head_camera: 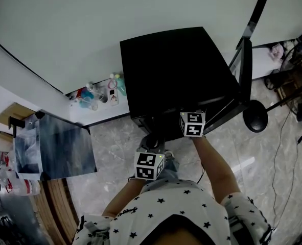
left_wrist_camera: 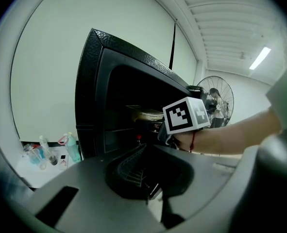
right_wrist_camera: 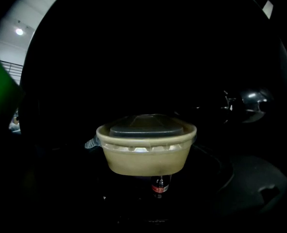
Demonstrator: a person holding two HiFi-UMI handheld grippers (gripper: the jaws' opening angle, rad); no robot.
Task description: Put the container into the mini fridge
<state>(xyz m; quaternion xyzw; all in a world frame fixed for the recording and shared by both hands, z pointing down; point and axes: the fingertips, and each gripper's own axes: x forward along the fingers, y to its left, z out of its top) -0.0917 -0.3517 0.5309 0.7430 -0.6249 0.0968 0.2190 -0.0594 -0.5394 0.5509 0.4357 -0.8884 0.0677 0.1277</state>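
Observation:
The black mini fridge point(head_camera: 176, 70) stands against the wall with its front open point(left_wrist_camera: 128, 125). Inside, a tan container point(right_wrist_camera: 145, 152) with a clear lid stays level in the dark; the left gripper view shows this container point(left_wrist_camera: 148, 114) at upper shelf height. My right gripper point(head_camera: 192, 124) reaches into the opening just in front of it, and its marker cube point(left_wrist_camera: 187, 114) shows beside the container. Its jaws are lost in the dark. My left gripper point(head_camera: 151, 147) hangs before the fridge's lower front, its grey jaws point(left_wrist_camera: 150, 147) meeting at the tips around nothing.
A small red-labelled bottle point(right_wrist_camera: 158, 186) stands below the container inside the fridge. Several bottles point(head_camera: 97, 96) sit on the floor by the wall, left of the fridge. A stand with a round black base point(head_camera: 255, 115) and a fan point(head_camera: 300, 65) are to the right. A shelf unit point(head_camera: 53, 147) is at the left.

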